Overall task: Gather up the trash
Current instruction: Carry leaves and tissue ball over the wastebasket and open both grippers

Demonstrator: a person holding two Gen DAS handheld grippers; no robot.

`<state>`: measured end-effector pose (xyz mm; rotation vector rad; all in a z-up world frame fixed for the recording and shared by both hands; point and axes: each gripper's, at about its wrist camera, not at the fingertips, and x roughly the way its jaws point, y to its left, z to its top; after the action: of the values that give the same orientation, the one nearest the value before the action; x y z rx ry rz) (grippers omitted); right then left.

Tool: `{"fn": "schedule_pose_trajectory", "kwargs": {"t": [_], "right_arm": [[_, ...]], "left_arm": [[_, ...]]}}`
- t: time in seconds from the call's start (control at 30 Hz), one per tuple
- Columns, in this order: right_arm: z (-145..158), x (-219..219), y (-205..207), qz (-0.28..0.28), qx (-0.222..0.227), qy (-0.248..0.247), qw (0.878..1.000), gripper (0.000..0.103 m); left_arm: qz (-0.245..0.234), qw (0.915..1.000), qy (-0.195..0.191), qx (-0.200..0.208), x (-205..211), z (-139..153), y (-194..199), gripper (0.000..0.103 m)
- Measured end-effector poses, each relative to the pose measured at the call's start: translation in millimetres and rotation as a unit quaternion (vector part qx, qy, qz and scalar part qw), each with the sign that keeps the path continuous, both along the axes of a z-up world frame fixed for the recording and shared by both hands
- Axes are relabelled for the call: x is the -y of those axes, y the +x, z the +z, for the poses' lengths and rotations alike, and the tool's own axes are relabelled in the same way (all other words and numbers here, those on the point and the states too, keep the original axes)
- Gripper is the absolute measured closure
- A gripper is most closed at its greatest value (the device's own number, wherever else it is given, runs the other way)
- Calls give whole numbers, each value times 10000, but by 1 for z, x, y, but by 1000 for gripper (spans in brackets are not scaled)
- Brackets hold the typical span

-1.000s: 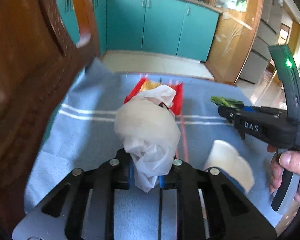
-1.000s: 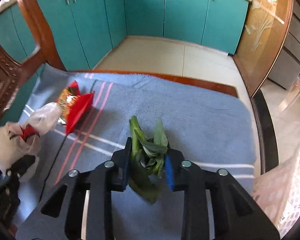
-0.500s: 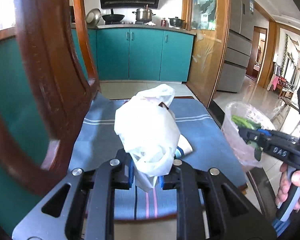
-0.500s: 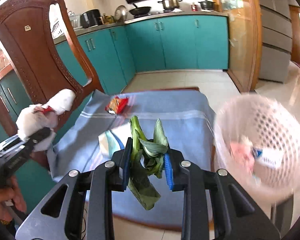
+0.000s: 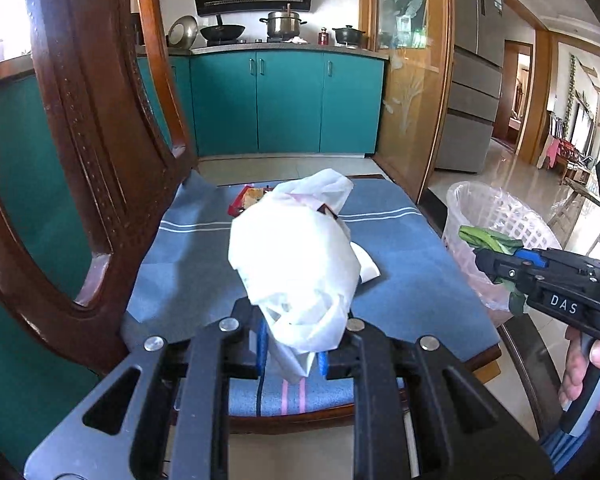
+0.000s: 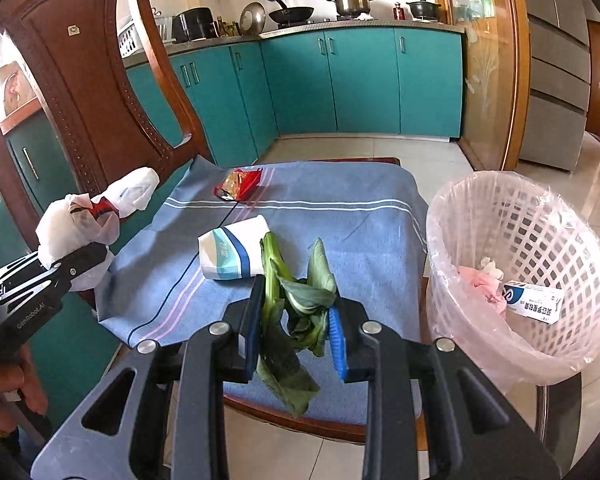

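Note:
My left gripper (image 5: pixel 291 350) is shut on a crumpled white plastic bag (image 5: pixel 296 264) and holds it above the chair seat; it also shows in the right wrist view (image 6: pixel 76 236). My right gripper (image 6: pixel 296 320) is shut on wilted green vegetable leaves (image 6: pixel 296 304), held just left of the white bin. The white lattice waste bin (image 6: pixel 540 240) with a pink liner stands right of the chair and holds a small box (image 6: pixel 534 306) and pink trash. A paper cup (image 6: pixel 232 250) and a red snack wrapper (image 6: pixel 238 184) lie on the blue cloth (image 6: pixel 340 224).
The cloth covers a wooden chair seat; its tall carved back (image 6: pixel 92 92) rises at the left. Teal kitchen cabinets (image 6: pixel 360 80) stand behind across a tiled floor (image 6: pixel 360 148). A grey fridge (image 6: pixel 560 92) is at the right.
Both grippers have lifted and pulled back from the seat with their loads. The views tilted up from the cloth to the kitchen, and the bin came into view on the right.

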<state>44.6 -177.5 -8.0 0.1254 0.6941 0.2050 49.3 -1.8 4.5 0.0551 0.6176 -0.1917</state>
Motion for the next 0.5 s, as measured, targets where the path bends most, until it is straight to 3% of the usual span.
{"fn": "schedule_pose_trajectory", "kwargs": {"t": [0.33,0.5], "right_arm": [[0,-2,3,59,-33,4,10000,74],[19,26,0,-339,345,150,9987,74]], "left_arm": [[-15,10000,19,-53,-2,-3,1,83],[-16,10000,28,-86,-3,-4,2,83]]}}
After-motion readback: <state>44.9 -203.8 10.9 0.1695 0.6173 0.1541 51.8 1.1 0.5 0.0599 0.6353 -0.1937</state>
